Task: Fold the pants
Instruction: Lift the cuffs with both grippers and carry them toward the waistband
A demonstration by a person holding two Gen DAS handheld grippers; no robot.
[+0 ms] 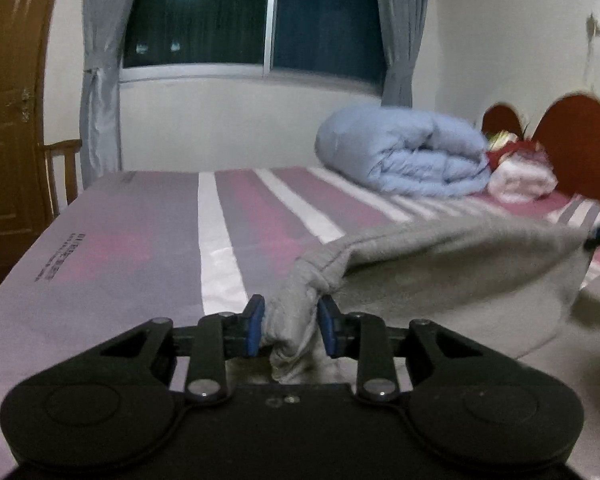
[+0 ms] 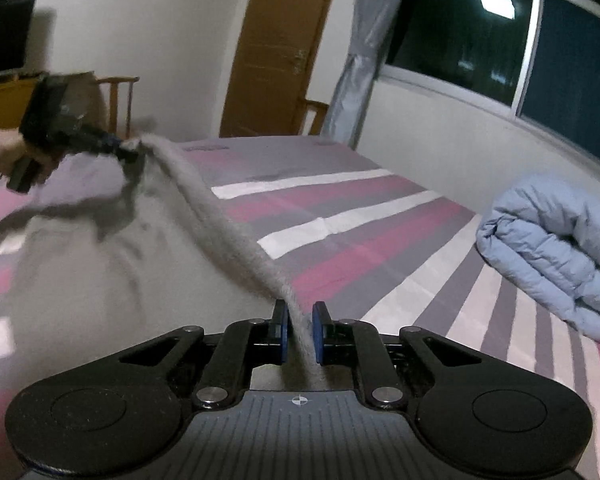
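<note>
Left wrist view: left gripper (image 1: 290, 326) angled slightly down, blue pads pinching a bunched corner of grey pants (image 1: 440, 280), lifted over striped bed (image 1: 140, 240). Right gripper (image 2: 300, 330) likewise tilted down, pads clamped on the stretched edge. Right view shows a hand (image 2: 24, 156) gripping the left tool's handle, pants slung between both.

Both wrist views look low across the striped bed (image 1: 148, 240), close to it. Both show the window (image 1: 260, 20) and the blue duvet (image 2: 560, 232).
</note>
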